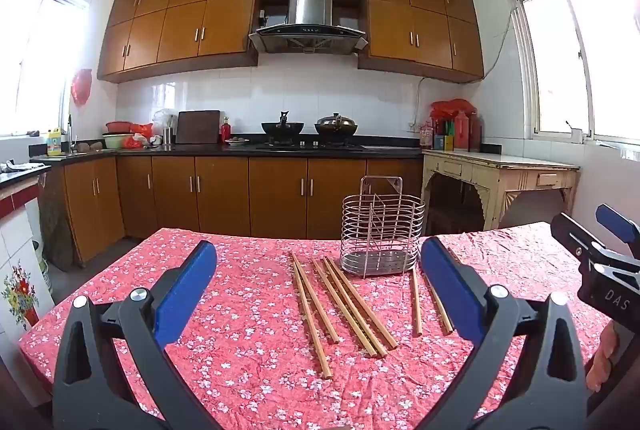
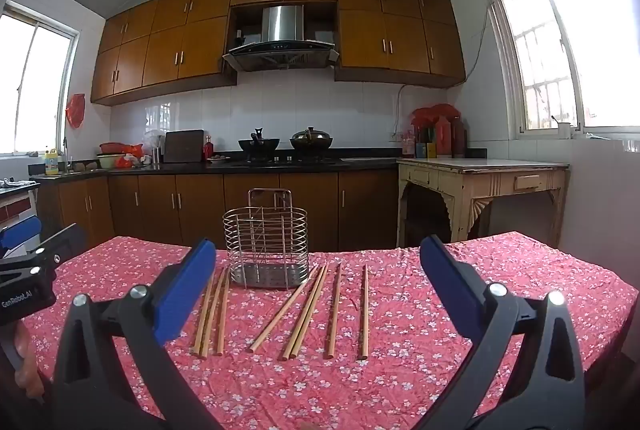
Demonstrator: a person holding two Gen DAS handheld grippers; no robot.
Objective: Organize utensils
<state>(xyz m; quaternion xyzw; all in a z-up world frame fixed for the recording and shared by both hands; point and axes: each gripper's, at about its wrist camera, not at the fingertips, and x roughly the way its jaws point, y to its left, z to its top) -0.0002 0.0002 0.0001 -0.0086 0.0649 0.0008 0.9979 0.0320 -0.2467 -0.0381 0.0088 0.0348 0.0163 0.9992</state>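
Right wrist: chopsticks (image 2: 308, 310) lengthwise toward wire holder (image 2: 266, 240).

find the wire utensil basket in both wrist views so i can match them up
Left wrist view: the wire basket stands right of centre on the red floral tablecloth, behind the wooden chopsticks.
Right wrist view: the wire basket stands left of centre, chopsticks lying on both sides of it.
Shared landmark: the steel range hood on the far wall.

The table (image 2: 500, 310) wears a red flowery cloth (image 2: 400, 382). Wooden chopsticks (image 2: 308, 310) lie near; a wire basket (image 2: 266, 238) stands behind.
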